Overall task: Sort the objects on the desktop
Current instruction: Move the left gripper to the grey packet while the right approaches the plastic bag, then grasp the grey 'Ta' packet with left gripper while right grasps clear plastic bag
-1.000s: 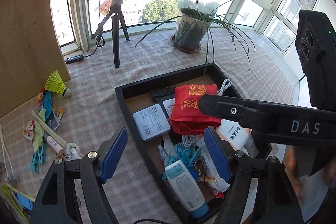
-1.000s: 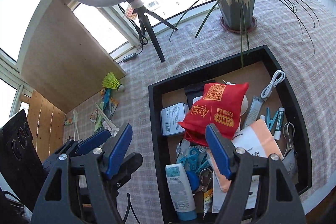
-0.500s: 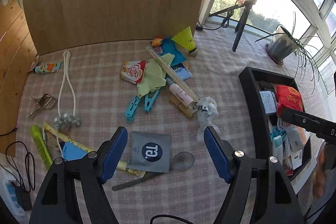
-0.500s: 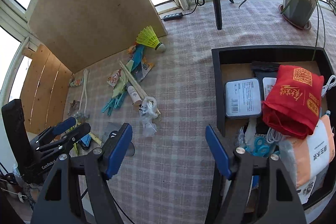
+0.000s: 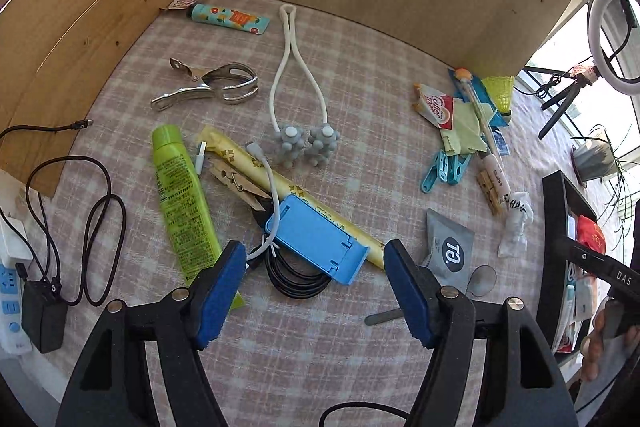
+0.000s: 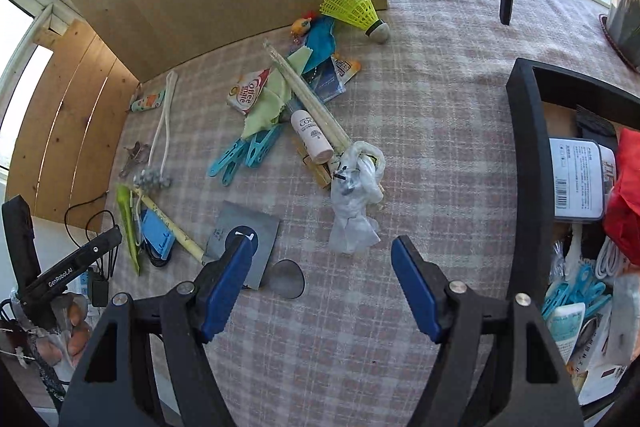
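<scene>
Left wrist view shows the left gripper (image 5: 315, 289) spread wide and empty above the blue phone stand (image 5: 316, 239) near the table's front edge, seemingly lined up to grab it, while the right gripper (image 6: 322, 285), equally released, hovers beside the black tray (image 6: 528, 163) at the table's right edge.

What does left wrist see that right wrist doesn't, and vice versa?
Only left wrist: the white power strip with a black adapter plugged in at the table's left edge, the ring light, and the wooden clothespin.

Only right wrist: the white box with a barcode inside the black tray, and blue clips in that tray.

Both: green tube, blue phone stand, grey sachet, white massager, yellow shuttlecock. Left gripper and right gripper are both open and empty.
</scene>
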{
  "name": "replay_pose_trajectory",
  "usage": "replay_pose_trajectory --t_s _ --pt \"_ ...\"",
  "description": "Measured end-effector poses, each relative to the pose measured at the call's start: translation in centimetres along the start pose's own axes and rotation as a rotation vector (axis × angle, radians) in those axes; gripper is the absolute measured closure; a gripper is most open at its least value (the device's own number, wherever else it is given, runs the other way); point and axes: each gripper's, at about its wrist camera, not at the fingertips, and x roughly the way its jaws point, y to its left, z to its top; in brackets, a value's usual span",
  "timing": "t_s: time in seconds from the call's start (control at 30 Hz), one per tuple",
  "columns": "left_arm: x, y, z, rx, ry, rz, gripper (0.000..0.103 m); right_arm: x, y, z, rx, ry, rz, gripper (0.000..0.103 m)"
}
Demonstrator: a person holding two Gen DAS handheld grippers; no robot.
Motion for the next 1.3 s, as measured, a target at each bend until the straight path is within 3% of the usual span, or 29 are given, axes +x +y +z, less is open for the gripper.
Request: replay_pose_trajectory --t_s 0.2,0.4,0.53,0.73,0.9,0.97,1.0,1.07,1.1,1.3 --pt "1.8 -1.3 -0.5 -0.001 0.067 -0.063 0.035 2.1 0.0 0.2 0.019 0.023 -0.057 0.032" --pt "3.8 -7.0 -0.2 0.136 0.099 -0.073 0.035 3.7 -1.2 0.7 0.073 0.049 -0.066 0.032" --pt "5.7 -10.5 -0.1 0.222 0.133 -0.061 0.035 5.0 -1.4 1.5 0.085 0.07 -0.067 0.032" --pt "8.5 -13.2 0.0 0.269 0.181 -0.015 0.035 6.6 -1.5 2.5 0.078 0.091 -0.092 0.032" --pt "10.5 -14.5 -0.5 0.299 0.22 0.04 0.036 8.1 -1.1 2.9 0.04 0.111 -0.112 0.045" --pt "10.6 -15.4 -0.9 0.346 0.187 0.086 0.038 8.4 -0.5 3.1 0.014 0.117 -0.124 0.053" --pt "10.7 -15.7 -1.0 0.358 0.178 0.101 0.04 8.6 -0.2 3.1 0.0 0.12 -0.13 0.056" --pt "10.5 -16.0 -1.1 0.368 0.164 0.097 0.05 8.6 0.2 2.9 -0.034 0.119 -0.156 0.072" --pt "10.4 -16.0 -1.1 0.366 0.155 0.103 0.059 8.6 0.3 2.4 -0.043 0.12 -0.156 0.075" --pt "9.4 -13.7 -0.1 0.264 0.16 0.013 0.088 7.5 -1.5 1.2 -0.016 0.093 -0.125 0.081"
